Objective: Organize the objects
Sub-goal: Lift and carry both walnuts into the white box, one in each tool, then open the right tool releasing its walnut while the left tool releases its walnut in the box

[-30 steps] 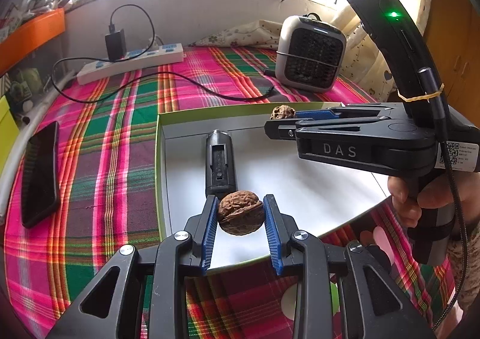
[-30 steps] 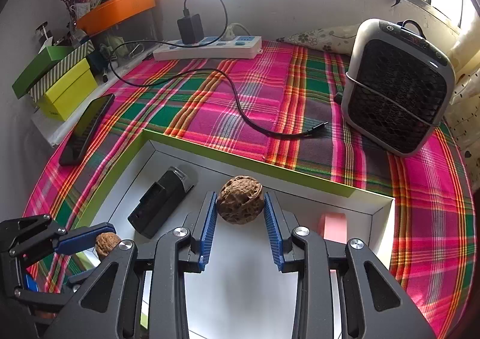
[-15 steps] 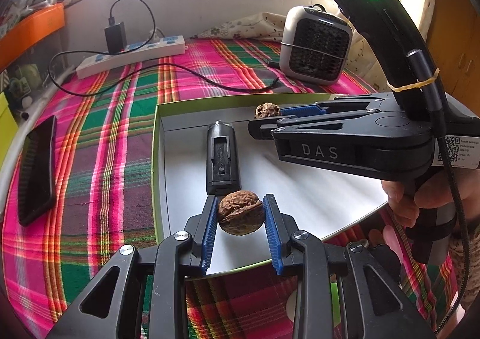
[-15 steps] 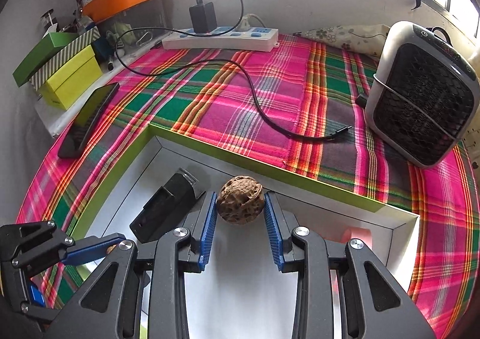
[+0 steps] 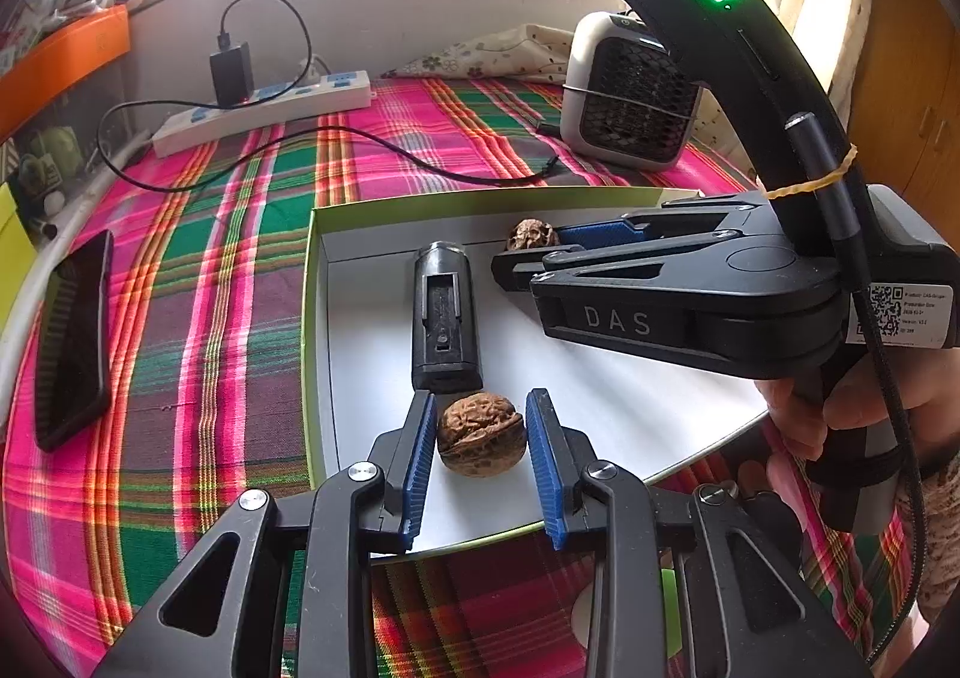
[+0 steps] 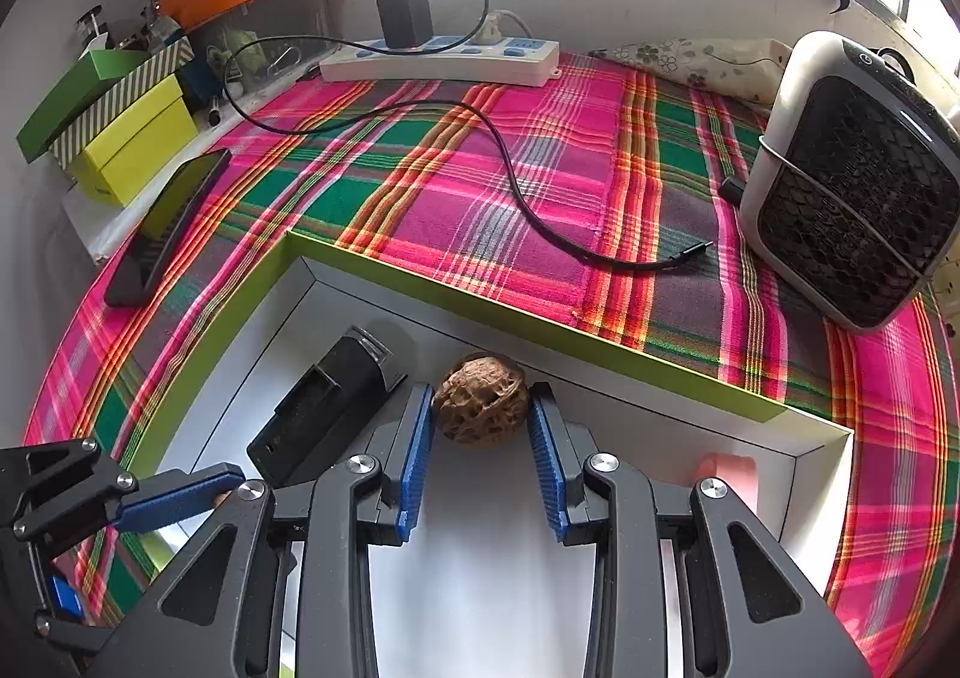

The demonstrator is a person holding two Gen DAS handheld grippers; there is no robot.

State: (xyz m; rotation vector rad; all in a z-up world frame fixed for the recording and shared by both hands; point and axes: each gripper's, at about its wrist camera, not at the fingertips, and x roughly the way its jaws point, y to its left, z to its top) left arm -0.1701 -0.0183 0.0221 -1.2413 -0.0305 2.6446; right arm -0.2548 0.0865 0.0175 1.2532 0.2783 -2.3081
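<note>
Since the earlier frame the right gripper has drifted slightly toward the tray's far edge; the left gripper has kept its place. Each is clamped on a walnut: the left walnut above the tray's near edge, the right walnut close to the far wall. A black device lies between them on the tray floor.

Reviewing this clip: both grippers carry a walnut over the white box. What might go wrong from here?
1. Each walnut is round and hard, pinched only at its sides by the blue pads, so it could squirt out.
2. Once released, a walnut may roll across the smooth floor of the box.
3. The right gripper reaches over the black device, so lowering could knock it.
</note>
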